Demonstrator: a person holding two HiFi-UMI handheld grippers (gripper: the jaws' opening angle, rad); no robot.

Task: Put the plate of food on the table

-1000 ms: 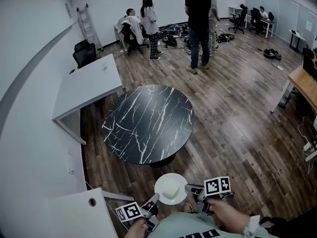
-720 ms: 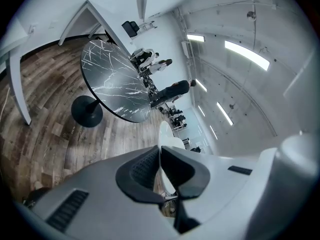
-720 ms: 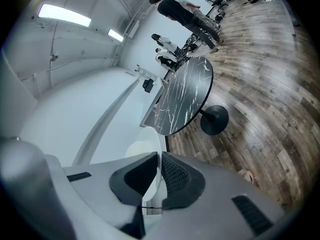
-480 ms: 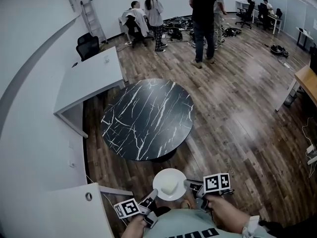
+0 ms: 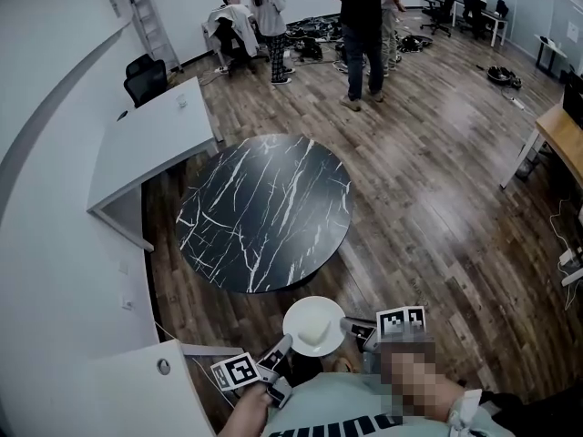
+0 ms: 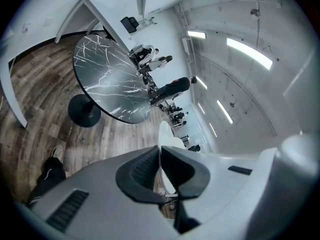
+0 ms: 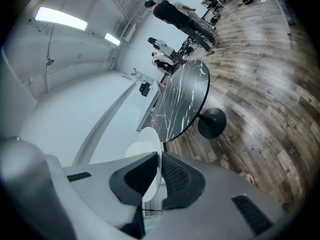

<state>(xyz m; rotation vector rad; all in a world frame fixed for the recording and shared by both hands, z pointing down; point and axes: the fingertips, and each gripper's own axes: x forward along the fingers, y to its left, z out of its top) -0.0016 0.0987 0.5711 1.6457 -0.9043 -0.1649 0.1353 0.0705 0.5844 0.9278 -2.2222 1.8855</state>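
Observation:
A white plate (image 5: 313, 326) with a pale lump of food (image 5: 311, 331) on it hangs in the air just in front of the person, short of the round black marble table (image 5: 264, 212). My left gripper (image 5: 284, 345) is shut on the plate's left rim, my right gripper (image 5: 347, 326) on its right rim. In the left gripper view the plate (image 6: 165, 134) shows edge-on between the dark pads (image 6: 142, 169). The right gripper view shows the plate (image 7: 148, 144) the same way, with the table (image 7: 182, 99) ahead.
A white desk (image 5: 150, 139) stands left of the table, and a white counter corner (image 5: 155, 381) lies at the person's left. Several people (image 5: 360, 25) stand and sit at the far end of the wood floor. Another desk edge (image 5: 560, 139) shows at the right.
The person has stepped forward with the plate: the marble table has drawn nearer in the head view. Both grippers keep their hold on the rim.

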